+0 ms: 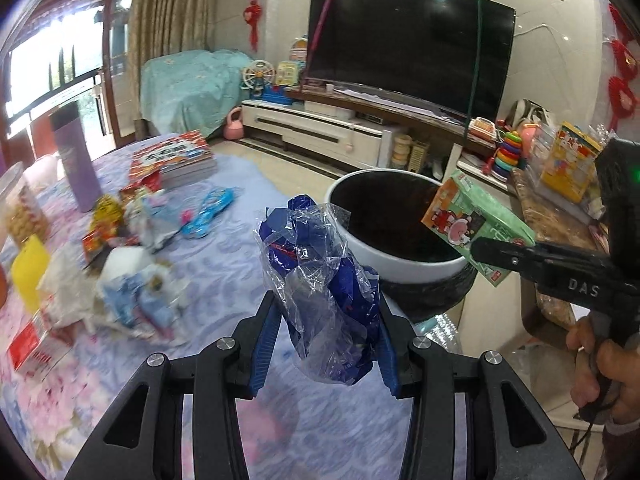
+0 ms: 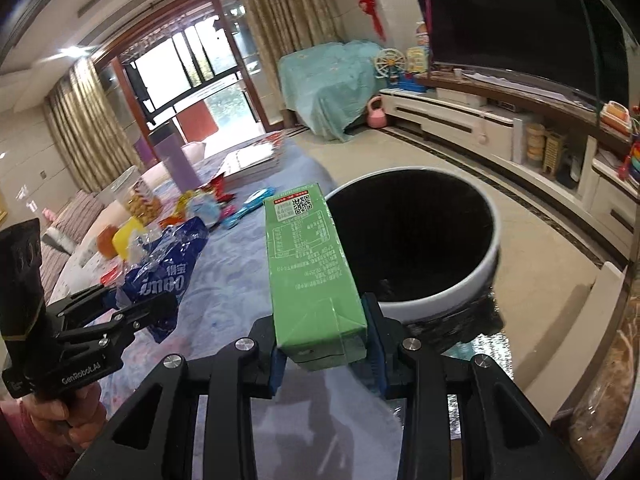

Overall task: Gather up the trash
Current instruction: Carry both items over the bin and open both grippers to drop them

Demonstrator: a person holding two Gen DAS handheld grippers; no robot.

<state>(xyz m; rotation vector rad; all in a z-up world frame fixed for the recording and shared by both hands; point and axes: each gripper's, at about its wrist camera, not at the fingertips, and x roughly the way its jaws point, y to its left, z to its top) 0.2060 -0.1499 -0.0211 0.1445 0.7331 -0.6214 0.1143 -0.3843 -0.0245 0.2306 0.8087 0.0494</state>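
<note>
My left gripper (image 1: pixel 325 312) is shut on a crumpled blue and clear plastic wrapper (image 1: pixel 320 292), held above the table's edge, short of the bin. The white-rimmed trash bin (image 1: pixel 404 258) with a black liner stands just beyond. My right gripper (image 2: pixel 326 332) is shut on a green drink carton (image 2: pixel 310 264), its far end reaching the bin's rim (image 2: pixel 486 268). In the left wrist view the carton (image 1: pixel 476 220) hangs over the bin's right side in the right gripper (image 1: pixel 496 254). The right wrist view shows the left gripper (image 2: pixel 140 308) and wrapper (image 2: pixel 168 264) at lower left.
A heap of snack wrappers and tissues (image 1: pixel 128 240), a purple flask (image 1: pixel 76 160), a yellow block (image 1: pixel 30 268) and stacked books (image 1: pixel 172 156) lie on the floral tablecloth (image 1: pixel 224 256). A television (image 1: pixel 412 44) and a low cabinet (image 1: pixel 320 128) stand behind the bin.
</note>
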